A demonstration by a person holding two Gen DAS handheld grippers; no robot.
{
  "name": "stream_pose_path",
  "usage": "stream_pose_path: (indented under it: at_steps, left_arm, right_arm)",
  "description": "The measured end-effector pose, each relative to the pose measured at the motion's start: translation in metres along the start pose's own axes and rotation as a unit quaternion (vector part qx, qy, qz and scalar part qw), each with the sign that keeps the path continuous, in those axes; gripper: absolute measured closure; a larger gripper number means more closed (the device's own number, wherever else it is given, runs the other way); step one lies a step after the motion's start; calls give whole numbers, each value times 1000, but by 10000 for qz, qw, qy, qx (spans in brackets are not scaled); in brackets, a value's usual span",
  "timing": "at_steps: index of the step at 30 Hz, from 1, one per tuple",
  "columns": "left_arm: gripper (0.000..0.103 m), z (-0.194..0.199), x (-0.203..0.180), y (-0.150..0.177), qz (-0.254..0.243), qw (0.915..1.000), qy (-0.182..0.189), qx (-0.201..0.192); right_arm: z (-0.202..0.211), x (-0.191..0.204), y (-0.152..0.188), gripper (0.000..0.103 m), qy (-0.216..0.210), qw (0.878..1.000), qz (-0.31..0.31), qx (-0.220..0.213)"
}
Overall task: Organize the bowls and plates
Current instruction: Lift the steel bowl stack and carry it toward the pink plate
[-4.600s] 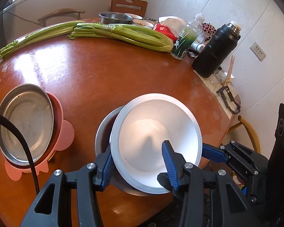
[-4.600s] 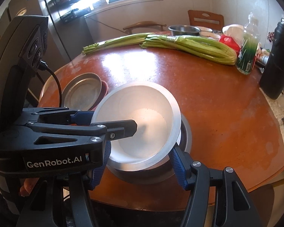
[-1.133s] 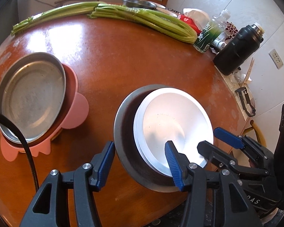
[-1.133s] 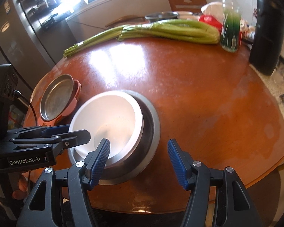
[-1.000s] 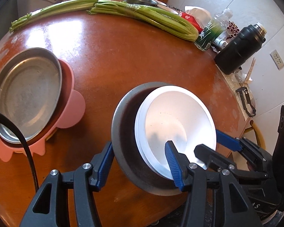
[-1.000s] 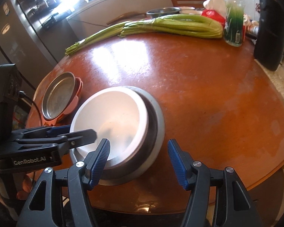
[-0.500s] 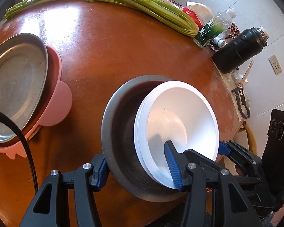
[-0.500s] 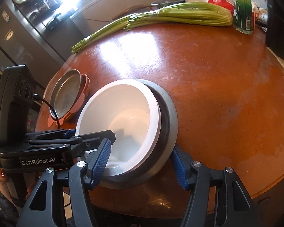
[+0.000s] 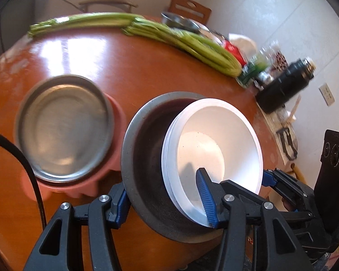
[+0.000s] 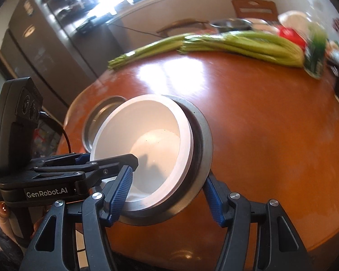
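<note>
Both grippers (image 9: 163,197) (image 10: 168,195) clamp stacked bowls (image 9: 214,144) | left blue pad (image 9: 119,205) half-hidden by rim

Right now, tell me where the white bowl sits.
In both views, the white bowl is nested inside the metal bowl, between both grippers, right of the metal plate.

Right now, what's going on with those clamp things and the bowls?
Left gripper and right gripper both clamped on the metal bowl, white bowls nested inside. Stack tilted. Metal plate on pink dish just left; nothing blocking.
</note>
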State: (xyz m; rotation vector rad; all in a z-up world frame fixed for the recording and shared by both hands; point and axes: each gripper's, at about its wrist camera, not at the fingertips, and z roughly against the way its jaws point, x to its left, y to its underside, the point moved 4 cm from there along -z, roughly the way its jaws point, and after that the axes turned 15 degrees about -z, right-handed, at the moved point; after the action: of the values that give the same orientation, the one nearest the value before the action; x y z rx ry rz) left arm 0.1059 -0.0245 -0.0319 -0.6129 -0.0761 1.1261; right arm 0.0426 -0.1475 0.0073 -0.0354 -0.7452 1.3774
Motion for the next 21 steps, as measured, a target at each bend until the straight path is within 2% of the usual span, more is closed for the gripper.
stream_pose_path:
  at_steps: [8, 14, 21]
  left_arm:
    - [50, 38, 50, -1, 338, 9970, -579, -375]
    - [50, 52, 78, 2, 588, 9942, -747, -512]
    - [50, 54, 99, 8, 739, 9920, -861, -547]
  right_arm:
    - [-23, 63, -17, 38, -334, 9978, 580, 15]
    - [-44, 95, -25, 38, -466, 9952, 856, 104]
    - [-63, 109, -26, 39, -527, 9935, 988, 226]
